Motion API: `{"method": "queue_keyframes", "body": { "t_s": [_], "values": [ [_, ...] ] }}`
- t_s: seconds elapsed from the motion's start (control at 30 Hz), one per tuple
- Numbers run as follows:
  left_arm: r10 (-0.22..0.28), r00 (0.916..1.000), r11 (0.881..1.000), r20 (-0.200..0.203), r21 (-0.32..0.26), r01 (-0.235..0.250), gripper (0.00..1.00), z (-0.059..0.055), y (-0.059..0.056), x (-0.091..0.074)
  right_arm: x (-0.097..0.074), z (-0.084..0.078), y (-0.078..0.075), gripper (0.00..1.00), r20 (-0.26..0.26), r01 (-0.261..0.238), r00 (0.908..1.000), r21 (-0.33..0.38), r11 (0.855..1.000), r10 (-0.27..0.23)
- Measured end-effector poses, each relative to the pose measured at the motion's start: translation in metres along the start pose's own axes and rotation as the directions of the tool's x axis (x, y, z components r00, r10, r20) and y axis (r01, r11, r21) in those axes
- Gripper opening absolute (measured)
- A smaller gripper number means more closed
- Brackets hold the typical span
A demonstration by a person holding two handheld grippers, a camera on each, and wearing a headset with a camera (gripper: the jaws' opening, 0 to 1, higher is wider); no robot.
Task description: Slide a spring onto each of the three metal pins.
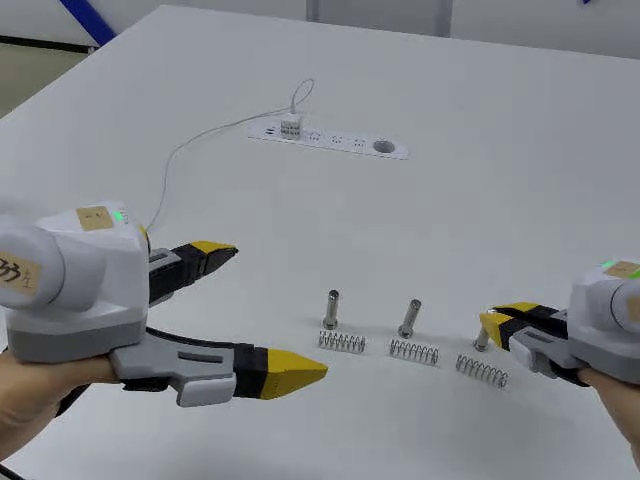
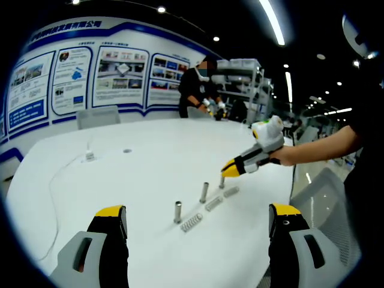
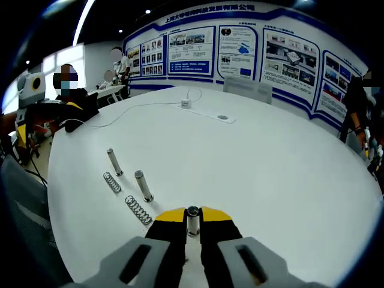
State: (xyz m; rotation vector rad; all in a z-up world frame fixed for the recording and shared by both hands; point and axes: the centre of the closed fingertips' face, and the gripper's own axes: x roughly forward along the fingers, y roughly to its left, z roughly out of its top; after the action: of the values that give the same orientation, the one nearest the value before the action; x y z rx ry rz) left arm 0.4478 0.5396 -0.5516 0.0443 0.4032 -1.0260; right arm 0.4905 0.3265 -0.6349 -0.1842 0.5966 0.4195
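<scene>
Head view shows a white worktop (image 1: pixel 470 120) with three short metal pins standing in a row near the person, each on its wider base. The left-hand pin (image 1: pixel 331 308) and the middle pin (image 1: pixel 409 318) stand free. The right-hand pin (image 1: pixel 481 341) is caught at its upper part between the yellow tips of the right claw (image 1: pixel 497 322), which comes in from the right edge and is drawn narrow on it. In the right gripper view this pin stands upright between the two closed jaws, with the other two pins farther off to the left. Three springs lie flat on the worktop, one just in front of each pin on the person's side and apart from it: the left spring (image 1: pixel 342 342), the middle spring (image 1: pixel 414 352) and the right spring (image 1: pixel 482 371). No spring sits on a pin. The left claw (image 1: pixel 258 310) hovers above the worktop to the left of the row, well apart from the pins, its jaws spread wide and holding nothing. In the left gripper view the row of pins and springs shows between its two yellow tips. Far across the worktop lies a white power strip (image 1: pixel 330 140), with a thin white cable (image 1: pixel 200 140) trailing from it toward the left.
</scene>
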Motion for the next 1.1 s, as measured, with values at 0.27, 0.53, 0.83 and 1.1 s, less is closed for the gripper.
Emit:
{"method": "queue_keyframes", "body": {
  "t_s": [0.27,0.53,0.83,1.1],
  "values": [
    [-0.001,1.0,1.0,-0.002,0.003,0.001,1.0,0.0,-0.0016,-0.0003,-0.0037,-0.0028,-0.0024,0.08,0.01,0.007,0.9999,-0.04,0.999,-0.007],
    [0.0,1.0,1.0,0.002,0.007,0.0,1.0,0.0015,-0.0024,-0.0009,-0.0043,-0.0031,-0.003,0.09,0.03,0.016,0.9994,-0.021,1.0,-0.015],
    [0.0,1.0,1.0,0.0,0.011,0.0,1.0,0.0016,-0.0032,-0.001,-0.0043,-0.0056,-0.0049,0.09,0.041,0.032,0.9986,0.028,0.999,-0.034],
    [0.003,1.0,1.0,0.003,0.013,-0.003,1.0,0.0032,-0.0029,-0.0025,-0.0024,-0.006,-0.0069,0.09,0.025,0.035,0.9991,0.017,0.999,-0.035]
  ]
}}
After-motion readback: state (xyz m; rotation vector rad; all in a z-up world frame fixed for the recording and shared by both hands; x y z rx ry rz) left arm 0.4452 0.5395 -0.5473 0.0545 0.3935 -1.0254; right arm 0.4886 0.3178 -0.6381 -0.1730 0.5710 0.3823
